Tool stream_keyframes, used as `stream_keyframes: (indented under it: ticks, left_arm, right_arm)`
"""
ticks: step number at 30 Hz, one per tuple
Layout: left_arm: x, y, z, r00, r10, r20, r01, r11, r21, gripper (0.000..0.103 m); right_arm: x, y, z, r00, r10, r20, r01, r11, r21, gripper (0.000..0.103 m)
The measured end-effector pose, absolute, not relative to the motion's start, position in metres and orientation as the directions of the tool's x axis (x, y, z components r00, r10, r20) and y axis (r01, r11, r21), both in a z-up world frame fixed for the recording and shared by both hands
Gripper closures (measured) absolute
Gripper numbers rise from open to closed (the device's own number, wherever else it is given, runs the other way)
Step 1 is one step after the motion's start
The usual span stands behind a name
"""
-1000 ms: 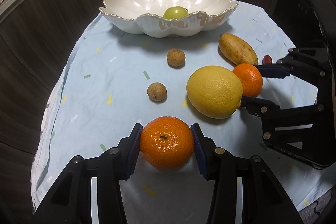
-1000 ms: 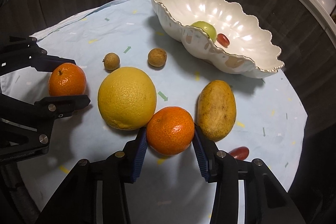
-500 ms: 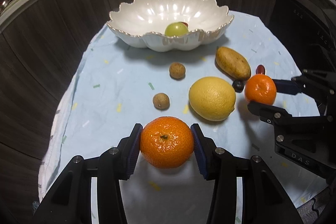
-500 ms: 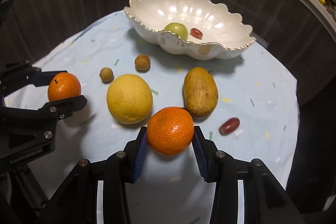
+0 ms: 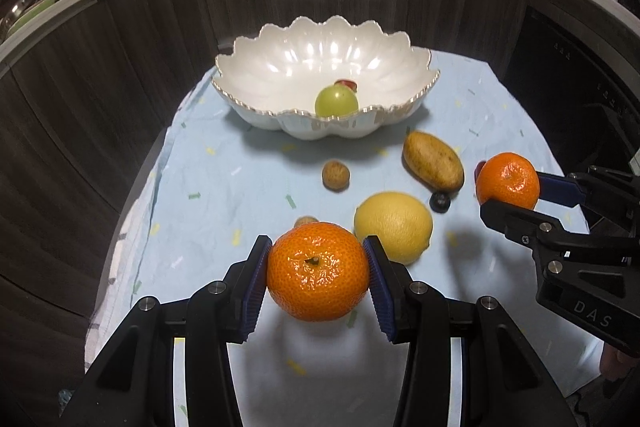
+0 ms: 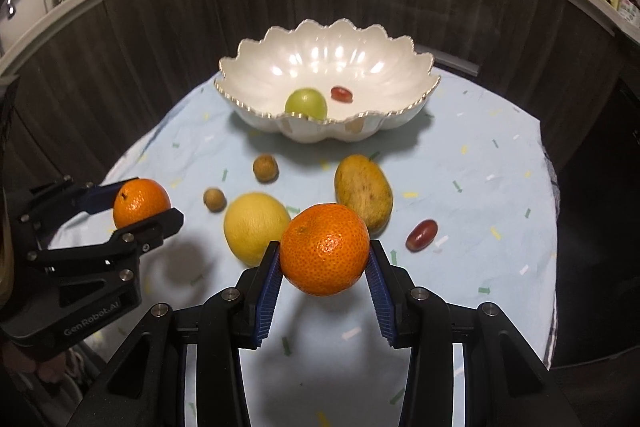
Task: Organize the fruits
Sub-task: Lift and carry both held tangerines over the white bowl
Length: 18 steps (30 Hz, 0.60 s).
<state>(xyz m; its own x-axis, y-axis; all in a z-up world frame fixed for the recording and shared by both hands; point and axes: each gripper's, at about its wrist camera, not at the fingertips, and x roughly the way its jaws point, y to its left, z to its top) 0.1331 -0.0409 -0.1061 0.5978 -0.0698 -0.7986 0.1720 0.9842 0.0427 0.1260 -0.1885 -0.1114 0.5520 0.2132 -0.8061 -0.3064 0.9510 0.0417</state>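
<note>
My left gripper (image 5: 318, 251) is shut on a tangerine (image 5: 318, 273) held above the light blue cloth (image 5: 224, 195). My right gripper (image 6: 323, 255) is shut on a second tangerine (image 6: 324, 247), also off the cloth. Each shows in the other's view: the right gripper (image 5: 514, 193) at the right, the left gripper (image 6: 145, 205) at the left. Behind stands a white scalloped bowl (image 5: 420, 95) (image 6: 424, 95) holding a green fruit (image 5: 336, 101) and a red grape (image 6: 342, 94).
On the cloth lie a large yellow citrus (image 6: 256, 227), a brownish mango (image 6: 363, 191), two longans (image 6: 265, 167) (image 6: 214, 199), a red grape (image 6: 422, 229) and a dark berry (image 5: 440, 202). Dark wood panelling rings the table.
Both grippers rose with their tangerines, lifting them off the cloth. The right gripper rolled, so its view stands level. A dark berry now shows where the right tangerine lay.
</note>
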Motion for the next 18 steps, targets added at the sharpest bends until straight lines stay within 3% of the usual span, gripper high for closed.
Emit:
stream_keyframes:
  ticks: [18]
  left_arm:
    - [0.170, -0.030, -0.068, 0.657, -0.092, -0.749, 0.150, 0.989, 0.010, 0.057]
  right_arm:
    - [0.157, -0.187, -0.069, 0.638, 0.212, -0.740, -0.254, 0.965, 0.058, 0.061]
